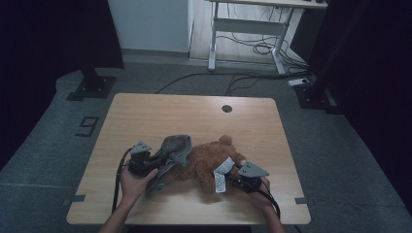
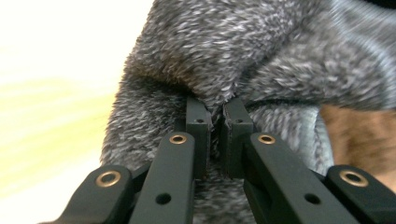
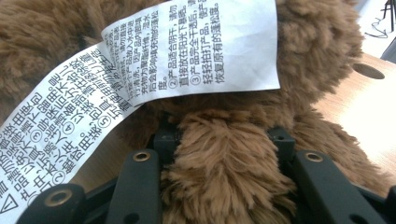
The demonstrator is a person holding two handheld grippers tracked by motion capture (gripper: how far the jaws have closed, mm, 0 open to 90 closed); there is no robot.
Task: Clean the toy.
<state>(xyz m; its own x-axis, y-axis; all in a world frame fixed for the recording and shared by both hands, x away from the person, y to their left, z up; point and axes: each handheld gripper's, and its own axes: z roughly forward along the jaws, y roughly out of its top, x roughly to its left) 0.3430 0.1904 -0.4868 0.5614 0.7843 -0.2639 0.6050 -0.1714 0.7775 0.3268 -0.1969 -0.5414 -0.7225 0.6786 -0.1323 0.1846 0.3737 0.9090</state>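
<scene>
— Where did things stand?

— The brown plush teddy bear [image 1: 209, 162] lay on the light wooden table [image 1: 145, 116], near its front edge. The right gripper [image 3: 224, 140] was clamped on one furry limb, below the white printed care label [image 3: 187, 51].

— And the other?

— The left gripper [image 2: 215, 126] pinched a fold of the grey fuzzy knit garment [image 1: 172, 150], which was bunched against the bear's head. Dressing looked barely begun; no limb seemed inside it.

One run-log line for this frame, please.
left gripper: shut on grey garment | right gripper: shut on teddy bear limb | white care label: loose | table
</scene>
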